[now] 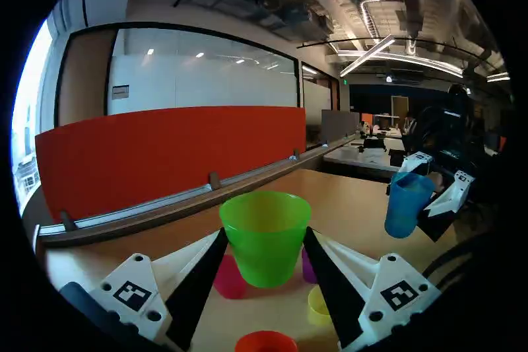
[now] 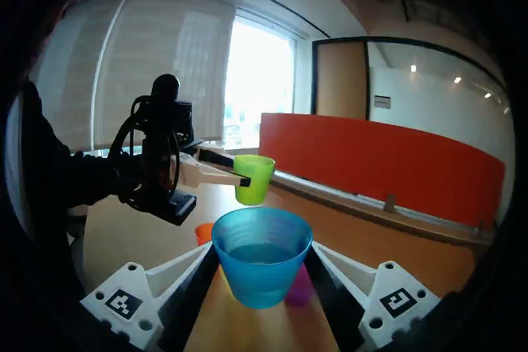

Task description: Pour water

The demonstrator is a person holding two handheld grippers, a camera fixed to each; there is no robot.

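A green cup (image 1: 266, 236) is held upright between the black pads of my left gripper (image 1: 265, 256), lifted above the wooden table (image 1: 343, 203). The right gripper view shows the same green cup (image 2: 253, 177) held by the left gripper (image 2: 228, 174) farther off. My right gripper (image 2: 263, 271) is shut on a blue cup (image 2: 262, 263) with water in it, upright. From the left gripper view the blue cup (image 1: 406, 204) hangs at the right in the right gripper (image 1: 429, 197).
Small cups lie on the table below: pink (image 1: 230, 277), purple (image 1: 308, 267), yellow (image 1: 319, 304) and orange (image 1: 266, 341). An orange partition (image 1: 165, 147) runs along the table's far edge. A person's dark sleeve (image 2: 63, 180) is at the left.
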